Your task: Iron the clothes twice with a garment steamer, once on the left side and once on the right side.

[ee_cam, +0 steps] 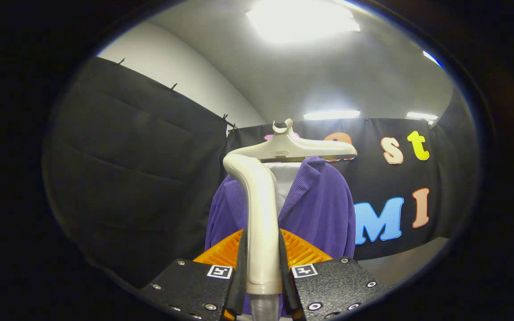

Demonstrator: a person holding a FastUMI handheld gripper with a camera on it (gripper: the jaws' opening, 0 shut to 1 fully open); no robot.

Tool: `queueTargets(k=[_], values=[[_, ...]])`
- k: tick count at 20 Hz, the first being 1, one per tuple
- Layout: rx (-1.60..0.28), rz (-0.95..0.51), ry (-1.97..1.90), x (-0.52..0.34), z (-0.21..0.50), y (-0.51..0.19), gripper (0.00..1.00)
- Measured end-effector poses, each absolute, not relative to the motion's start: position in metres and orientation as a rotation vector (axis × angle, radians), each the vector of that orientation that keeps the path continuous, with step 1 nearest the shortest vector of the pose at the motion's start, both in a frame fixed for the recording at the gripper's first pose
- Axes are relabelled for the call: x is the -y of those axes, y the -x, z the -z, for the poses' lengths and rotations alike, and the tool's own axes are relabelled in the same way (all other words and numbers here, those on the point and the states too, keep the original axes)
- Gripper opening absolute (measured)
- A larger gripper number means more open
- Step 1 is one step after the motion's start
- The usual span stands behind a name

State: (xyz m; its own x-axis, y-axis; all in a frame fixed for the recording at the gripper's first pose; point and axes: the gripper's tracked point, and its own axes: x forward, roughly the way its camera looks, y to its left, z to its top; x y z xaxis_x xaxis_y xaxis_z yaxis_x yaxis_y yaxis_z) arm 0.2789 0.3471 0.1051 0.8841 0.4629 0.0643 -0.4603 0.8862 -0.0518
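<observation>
- the tool (262,267) is clenched on the cream plastic garment steamer handle (260,214), both fingers pressing its sides.
- the handle rises between the fingers and bends at its top toward the purple corduroy jacket (324,209).
- the jacket hangs just beyond, on a cream plastic hanger (292,147) before the black cloth wall (141,169).

Black cloth (141,169) hangs all the way round as the booth wall, wrinkled in soft folds at the left of the frame and pinned along its top edge with small clips (173,86). Above it, upper left, a plain white wall (172,67) curves into a grey-white ceiling (350,76). One big ceiling light panel (301,20) glares at top center, and two smaller strip lights (331,115) sit just over the cloth's top edge. Lower right there's a bit of pale floor (400,263).
</observation>
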Motion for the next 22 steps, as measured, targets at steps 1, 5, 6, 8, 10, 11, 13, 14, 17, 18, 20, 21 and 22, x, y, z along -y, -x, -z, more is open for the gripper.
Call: queueTargets(k=[1, 5, 6, 8, 10, 11, 13, 14, 17, 18, 20, 21, 22], values=[[0.056, -0.487, 0.050, -0.351, -0.094, -0.280, 0.34], [-0.002, -0.498, 0.100, -0.357, -0.055, -0.275, 0.34], [-0.023, -0.497, 0.104, -0.356, -0.045, -0.272, 0.34], [-0.057, -0.492, 0.110, -0.353, -0.027, -0.264, 0.35], [-0.076, -0.481, 0.121, -0.346, -0.013, -0.256, 0.34], [-0.085, -0.480, 0.125, -0.345, -0.004, -0.253, 0.34], [-0.097, -0.482, 0.139, -0.343, 0.011, -0.244, 0.34], [-0.102, -0.482, 0.148, -0.342, 0.016, -0.241, 0.34], [-0.155, -0.483, 0.152, -0.340, 0.038, -0.228, 0.34], [-0.171, -0.479, 0.150, -0.340, 0.046, -0.224, 0.34], [-0.198, -0.470, 0.154, -0.335, 0.059, -0.220, 0.35], [-0.212, -0.467, 0.156, -0.333, 0.067, -0.219, 0.35], [-0.227, -0.467, 0.159, -0.332, 0.074, -0.215, 0.35]])
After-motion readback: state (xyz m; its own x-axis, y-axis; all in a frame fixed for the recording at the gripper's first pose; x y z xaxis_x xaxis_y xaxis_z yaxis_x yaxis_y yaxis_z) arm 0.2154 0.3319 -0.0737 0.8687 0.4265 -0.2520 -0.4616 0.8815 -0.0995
